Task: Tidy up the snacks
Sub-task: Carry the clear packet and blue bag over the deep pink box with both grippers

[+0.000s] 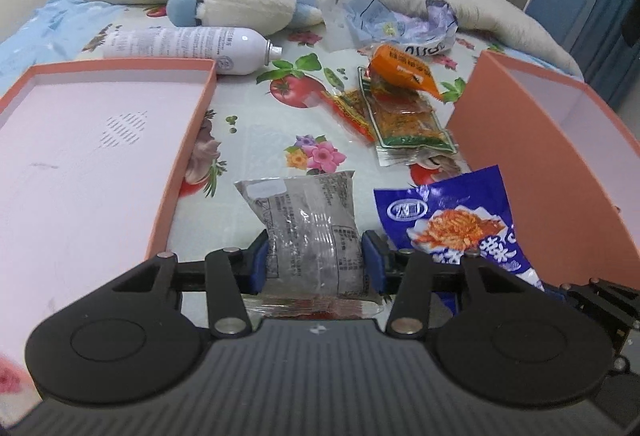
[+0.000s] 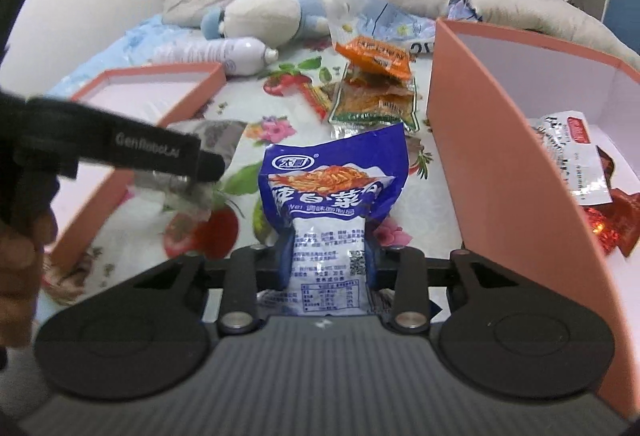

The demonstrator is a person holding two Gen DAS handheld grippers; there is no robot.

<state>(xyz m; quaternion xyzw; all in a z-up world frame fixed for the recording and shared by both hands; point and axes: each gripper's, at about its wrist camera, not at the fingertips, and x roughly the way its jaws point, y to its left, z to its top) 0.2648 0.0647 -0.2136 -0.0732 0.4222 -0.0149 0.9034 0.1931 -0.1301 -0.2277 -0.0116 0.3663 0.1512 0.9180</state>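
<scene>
1. The left gripper (image 1: 316,264) is seen with its blue-padded jaws pressed against the two sides of a grey, clear-film snack pouch with printed label text (image 1: 308,232); the pouch is pinched at its lower half and stands up between the pads.
2. The right gripper (image 2: 330,260) is closed on the lower, white part of a blue-and-white crinkly plastic snack bag with a noodle picture (image 2: 332,196); the film is visibly squeezed in at the pads.
3. Both packets are judged to be light, soft and slippery: thin film buckles under pressure and may slide, so a hold across the filled body, as taken here, is thought safer than one on a sealed edge.
4. The contents of the grey pouch are judged possibly crushable; only moderate pressure would be advised.
5. Each packet is held between two salmon-pink cardboard box halves with white insides: a shallow tray (image 1: 192,124) on the left and a deeper box (image 2: 472,140) on the right, in which a white-and-red packet (image 2: 572,156) already lies.
6. Further off, loose orange and green flat snack sachets (image 1: 400,104) are left lying on the flower-printed bedsheet (image 1: 256,140), beside a white spray can (image 1: 188,46).
</scene>
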